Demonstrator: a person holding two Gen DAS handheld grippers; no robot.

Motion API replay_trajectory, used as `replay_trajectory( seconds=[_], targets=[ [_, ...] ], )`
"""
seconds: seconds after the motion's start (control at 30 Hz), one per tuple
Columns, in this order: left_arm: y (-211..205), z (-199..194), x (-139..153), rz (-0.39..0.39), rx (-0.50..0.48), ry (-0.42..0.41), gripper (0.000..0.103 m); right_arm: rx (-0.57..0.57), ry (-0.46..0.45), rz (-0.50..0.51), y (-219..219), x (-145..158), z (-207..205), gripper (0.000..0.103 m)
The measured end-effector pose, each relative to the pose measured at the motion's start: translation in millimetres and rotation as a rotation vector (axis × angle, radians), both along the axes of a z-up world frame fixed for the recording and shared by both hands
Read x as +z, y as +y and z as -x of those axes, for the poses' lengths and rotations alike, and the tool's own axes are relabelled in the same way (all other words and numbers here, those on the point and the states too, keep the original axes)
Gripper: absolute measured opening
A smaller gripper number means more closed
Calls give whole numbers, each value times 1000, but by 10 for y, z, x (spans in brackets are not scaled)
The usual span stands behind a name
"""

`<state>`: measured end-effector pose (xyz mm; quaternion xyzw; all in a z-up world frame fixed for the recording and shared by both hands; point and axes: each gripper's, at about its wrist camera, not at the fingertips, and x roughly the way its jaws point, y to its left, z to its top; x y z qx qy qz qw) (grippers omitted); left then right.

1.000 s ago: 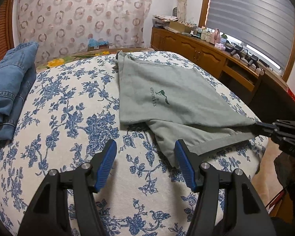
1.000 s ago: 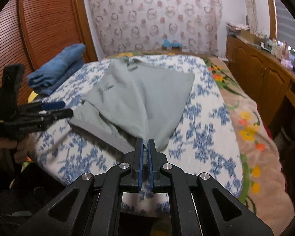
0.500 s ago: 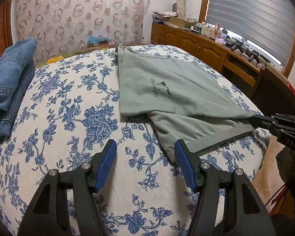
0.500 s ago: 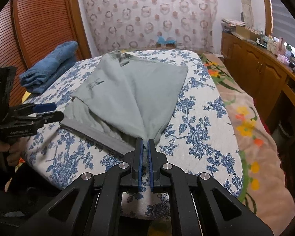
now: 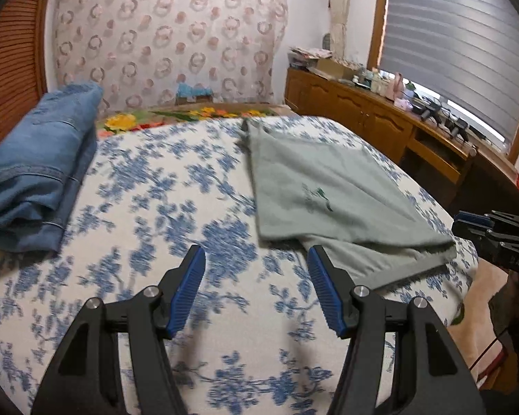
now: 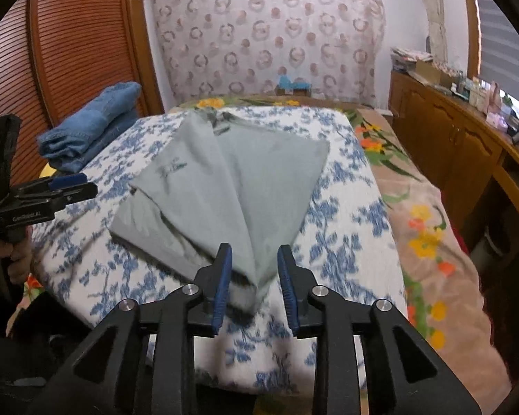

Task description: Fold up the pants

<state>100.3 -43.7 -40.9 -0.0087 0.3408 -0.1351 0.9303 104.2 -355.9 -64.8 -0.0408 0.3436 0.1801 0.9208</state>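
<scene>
lying between just-parted right tongs (image 6: pixel 253 261), pants (image 6: pixel 238 180) corner unpinched; left tongs (image 5: pixel 256 263) spread, beside hem.

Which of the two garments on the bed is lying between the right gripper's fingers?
The grey-green pants, spread mid-bed; the blue jeans sit folded at the far left edge.

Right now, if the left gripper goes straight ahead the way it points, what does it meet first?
Probably the bare floral bedspread: the open left gripper points down at it, with nothing between its jaws. The grey pants lie just right of that line, though depth is unclear.
</scene>
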Motion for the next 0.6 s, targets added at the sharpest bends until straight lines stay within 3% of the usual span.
replay_trajectory(
  seconds=[0.17, 0.27, 0.6],
  targets=[
    [141, 4, 85, -8, 39, -29, 61, 57, -25, 0, 235, 99, -143, 34],
    [186, 2, 114, -6, 51, -39, 61, 109, -29, 2, 434, 118, -259, 44],
    [318, -23, 78, -13, 87, -43, 61, 214, 23, 12, 952, 43, -651, 46]
  ],
)
